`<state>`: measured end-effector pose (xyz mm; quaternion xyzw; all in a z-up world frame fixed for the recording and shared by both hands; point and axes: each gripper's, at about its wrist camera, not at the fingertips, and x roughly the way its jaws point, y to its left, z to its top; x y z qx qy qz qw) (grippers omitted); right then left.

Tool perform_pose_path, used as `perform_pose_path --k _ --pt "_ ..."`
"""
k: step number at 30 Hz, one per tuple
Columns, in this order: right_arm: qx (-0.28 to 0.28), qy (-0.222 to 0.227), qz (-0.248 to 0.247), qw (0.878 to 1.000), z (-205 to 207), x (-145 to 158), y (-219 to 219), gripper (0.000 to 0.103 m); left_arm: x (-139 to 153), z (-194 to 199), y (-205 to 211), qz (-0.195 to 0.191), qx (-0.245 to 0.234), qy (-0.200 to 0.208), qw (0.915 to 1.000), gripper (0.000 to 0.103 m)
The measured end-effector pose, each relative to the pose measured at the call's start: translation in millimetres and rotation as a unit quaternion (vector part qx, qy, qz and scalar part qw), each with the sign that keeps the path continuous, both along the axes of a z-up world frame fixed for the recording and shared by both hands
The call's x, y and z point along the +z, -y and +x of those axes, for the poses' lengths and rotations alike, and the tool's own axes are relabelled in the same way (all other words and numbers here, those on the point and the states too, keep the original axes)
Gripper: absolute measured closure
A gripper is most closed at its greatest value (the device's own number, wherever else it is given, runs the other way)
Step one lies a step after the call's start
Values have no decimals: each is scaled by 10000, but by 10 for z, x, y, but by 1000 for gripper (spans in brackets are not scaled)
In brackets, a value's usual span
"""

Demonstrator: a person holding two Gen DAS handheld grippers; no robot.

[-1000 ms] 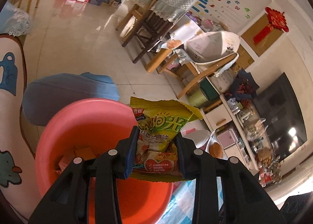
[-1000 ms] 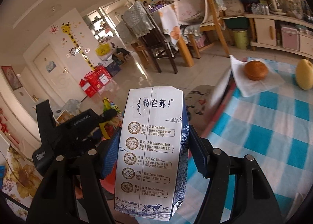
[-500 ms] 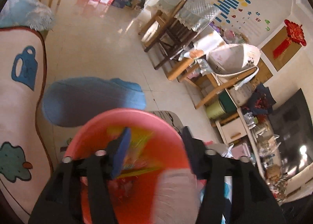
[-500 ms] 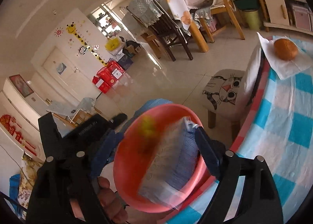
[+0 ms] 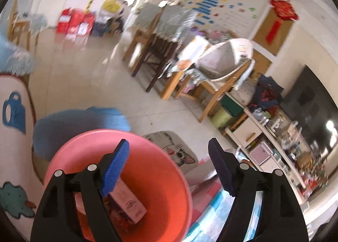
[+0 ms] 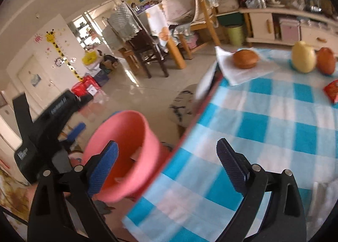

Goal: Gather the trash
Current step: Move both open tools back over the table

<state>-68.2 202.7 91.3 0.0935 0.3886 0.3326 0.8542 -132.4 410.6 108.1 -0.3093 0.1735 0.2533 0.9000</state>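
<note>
The left gripper (image 5: 169, 151) hangs over the pink bin (image 5: 160, 178), its jaws wide apart and nothing between them; they have just been opening. The blue pads (image 5: 118, 166) show bare. Inside the bin, a pale carton (image 5: 128, 204) lies tilted on its side against the wall, with darker wrappers (image 5: 118, 218) under and beside it, too blurred to read. The bin stands on the floor just beside the table edge, next to a stool with a cat face (image 5: 175, 151) on its seat.

The right gripper (image 6: 166, 157) has its jaws spread wide as well, and they too have just been opening; nothing is held in them. Its left finger sits in front of the bin (image 6: 131, 151), its right finger over the blue and white checked tablecloth (image 6: 264, 119). From this side the bin appears below the table's corner, its rim turned up and to the left. The body of the left gripper (image 6: 50, 119) shows at the far left of the right wrist view, beyond the bin.

On the tablecloth, well away from both tools, a brown bun (image 6: 246, 58) rests on a white napkin (image 6: 243, 73), a yellow pear (image 6: 304, 57) stands touching an orange fruit (image 6: 326, 60), and a red packet (image 6: 332, 92) lies at the right edge
</note>
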Motion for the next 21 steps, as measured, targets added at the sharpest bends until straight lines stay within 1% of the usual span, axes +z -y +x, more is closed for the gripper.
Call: perform_pose_path --k 2,4,5,6,8,11,12,18,20,21 --pt "-67 119 -76 9999 -28 18 132 8 46 50 152 207 -177 90 9996 20" --pt "-137 292 -183 9993 -88 52 274 8 96 111 335 495 -402 193 9978 14" --pt "-191 413 -278 9986 -115 68 357 8 113 128 405 616 -497 229 9966 14" --pt "-237 508 -357 9978 -149 81 429 8 137 158 518 824 -657 251 9941 14" --pt "-316 653 -453 9963 -203 99 577 8 172 221 695 1061 -934 259 9896 13" --pt "-508 892 -595 9929 -285 124 808 7 181 321 942 1196 -1394 174 9828 13" --pt "-600 970 -659 9913 -312 128 909 5 182 332 991 1228 -1459 153 9815 13" --pt "-879 1203 -713 9863 -429 185 1353 4 267 384 1472 1688 -2036 56 9644 13" --pt "-936 1350 -722 9838 -481 233 1497 4 287 388 1637 1875 -2193 -27 9575 13" --pt "-971 1426 -718 9824 -506 260 1570 4 294 411 1764 2028 -2314 -139 9514 13"
